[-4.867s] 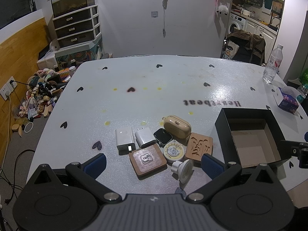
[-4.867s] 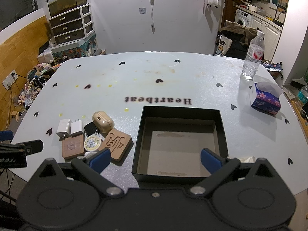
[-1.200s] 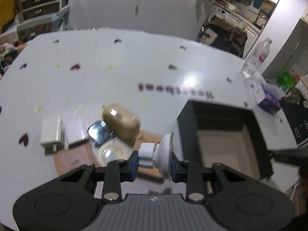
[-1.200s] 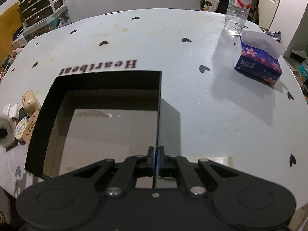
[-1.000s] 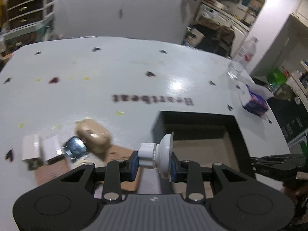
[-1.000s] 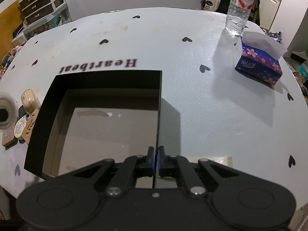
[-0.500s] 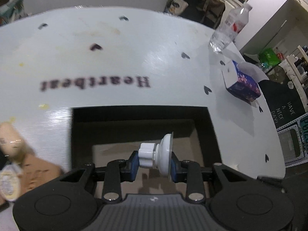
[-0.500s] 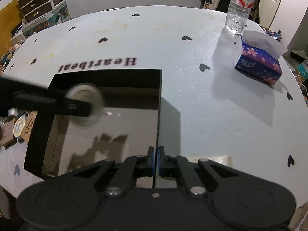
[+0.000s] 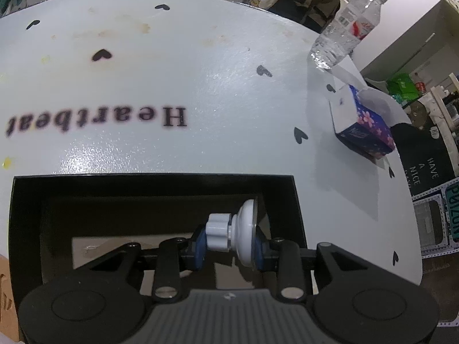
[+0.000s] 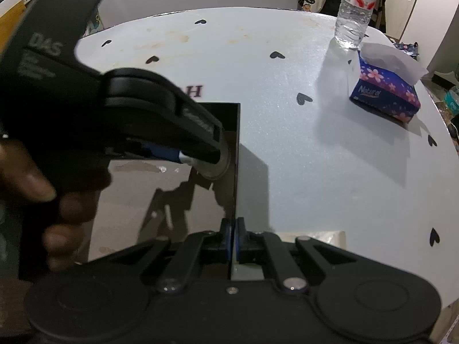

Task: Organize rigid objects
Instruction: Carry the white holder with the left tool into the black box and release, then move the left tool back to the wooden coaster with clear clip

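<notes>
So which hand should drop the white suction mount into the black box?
Left: the left gripper already has the white suction mount over the black box. The right gripper is clamped on the box's wall.

The white knob (image 9: 233,236) sits crosswise between the left gripper's (image 9: 229,246) fingers (image 9: 198,248), above the open box (image 9: 25,197), which rests on the bench (image 9: 200,86). Beyond the fingers and to their right stand a tissue box (image 9: 364,132) and, farther off, a water bottle (image 9: 344,34). The right gripper's (image 10: 233,240) fingers (image 10: 226,239) pinch the box's right wall.
</notes>
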Demonstrator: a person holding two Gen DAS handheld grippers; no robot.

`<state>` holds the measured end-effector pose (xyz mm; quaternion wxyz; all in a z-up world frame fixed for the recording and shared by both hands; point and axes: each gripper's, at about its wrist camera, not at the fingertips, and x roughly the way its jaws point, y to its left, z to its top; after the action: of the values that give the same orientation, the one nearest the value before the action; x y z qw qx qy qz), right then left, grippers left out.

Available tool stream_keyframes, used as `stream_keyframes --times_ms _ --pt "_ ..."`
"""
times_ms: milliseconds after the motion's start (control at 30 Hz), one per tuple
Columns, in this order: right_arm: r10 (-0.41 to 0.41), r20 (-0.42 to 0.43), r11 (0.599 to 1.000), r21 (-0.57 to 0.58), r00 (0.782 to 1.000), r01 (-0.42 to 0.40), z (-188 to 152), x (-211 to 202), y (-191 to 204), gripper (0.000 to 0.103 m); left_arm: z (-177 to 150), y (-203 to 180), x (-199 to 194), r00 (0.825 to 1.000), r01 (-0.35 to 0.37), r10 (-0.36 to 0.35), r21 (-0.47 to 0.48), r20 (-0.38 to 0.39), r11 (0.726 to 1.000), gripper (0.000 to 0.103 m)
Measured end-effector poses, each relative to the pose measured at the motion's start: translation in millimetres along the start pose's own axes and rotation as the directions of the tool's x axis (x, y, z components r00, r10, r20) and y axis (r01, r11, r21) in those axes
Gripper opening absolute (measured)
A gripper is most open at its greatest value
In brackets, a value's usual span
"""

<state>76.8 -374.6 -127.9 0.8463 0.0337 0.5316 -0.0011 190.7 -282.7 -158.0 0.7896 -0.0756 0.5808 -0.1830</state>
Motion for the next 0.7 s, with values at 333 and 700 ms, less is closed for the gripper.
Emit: stream_keyframes --times_ms 333,700 --pt "0.005 -0.001 1.000 0.006 1.000 -0.005 0.7 0.6 -1.2 0.004 -7.1 2.6 -11.0 1.000 0.009 -0.008 0.025 -0.018 1.000 0.065" --pt "0.017 0.007 1.000 0.018 1.000 -0.017 -0.1 0.2 -3.3 0.004 -29.7 16.6 -48.9 1.000 -0.002 0.002 0.050 0.009 0.999 0.073"
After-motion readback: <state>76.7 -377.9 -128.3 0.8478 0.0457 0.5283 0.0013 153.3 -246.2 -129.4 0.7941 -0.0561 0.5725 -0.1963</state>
